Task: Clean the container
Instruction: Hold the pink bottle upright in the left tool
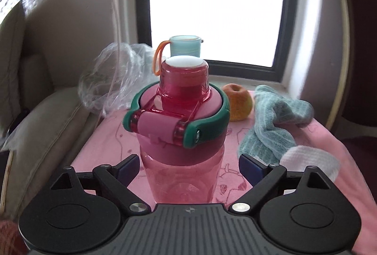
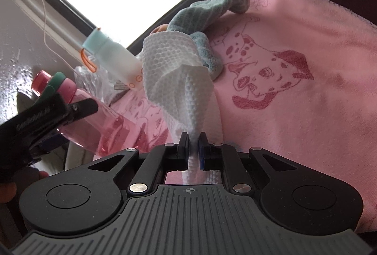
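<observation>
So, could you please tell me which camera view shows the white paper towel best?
The right wrist view: the white paper towel fills the centre, pinched in the right claw, with its embossed texture plain. The left wrist view shows only a white corner at the right, beside the teal cloth.

bright window [image 1: 216, 5], beige wall [image 1: 70, 7], cushioned chair [image 1: 360, 42]

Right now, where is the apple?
In the left wrist view the apple sits on the pink cloth near the window sill, right of the pink bottle and touching the teal towel.
</observation>
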